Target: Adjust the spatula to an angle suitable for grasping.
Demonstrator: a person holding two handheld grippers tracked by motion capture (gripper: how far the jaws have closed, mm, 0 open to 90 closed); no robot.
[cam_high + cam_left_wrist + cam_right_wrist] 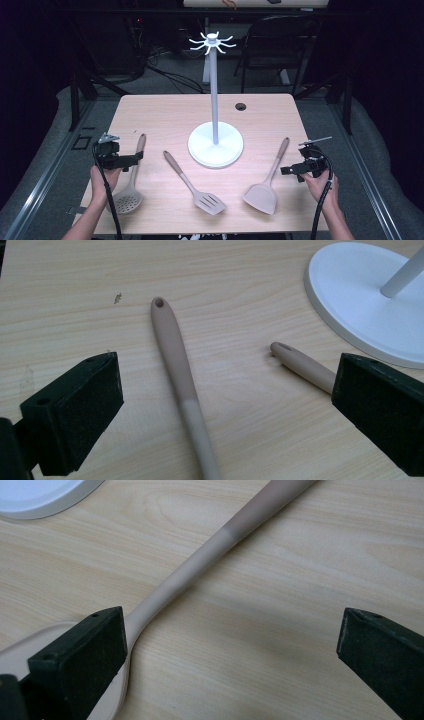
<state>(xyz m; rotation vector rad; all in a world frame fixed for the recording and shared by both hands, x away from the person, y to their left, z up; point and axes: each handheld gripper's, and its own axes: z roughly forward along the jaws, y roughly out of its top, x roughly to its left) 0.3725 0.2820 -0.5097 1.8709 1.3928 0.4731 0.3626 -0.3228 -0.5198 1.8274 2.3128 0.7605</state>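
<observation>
Three beige utensils lie on the wooden table (pixel 165 112): a round skimmer (pixel 127 197) at the left, a slotted spatula (pixel 196 189) in the middle and a solid turner (pixel 265 192) at the right. My left gripper (pixel 136 159) hovers open over the skimmer's handle (pixel 172 350), which runs between its jaws untouched; the spatula's handle tip (pixel 300 362) lies near its right jaw. My right gripper (pixel 286 170) stands open just right of the turner. In the right gripper view my right gripper (pixel 232 630) looks down on the turner's neck (pixel 210 555), beside its left jaw.
A white stand (pixel 205 145) with a tall pole and a ring of hooks (pixel 212 42) rises from the table's centre; its base (pixel 360 305) is close to both grippers. A cable hole (pixel 241 106) sits near the far edge. A dark chair (pixel 280 45) stands behind.
</observation>
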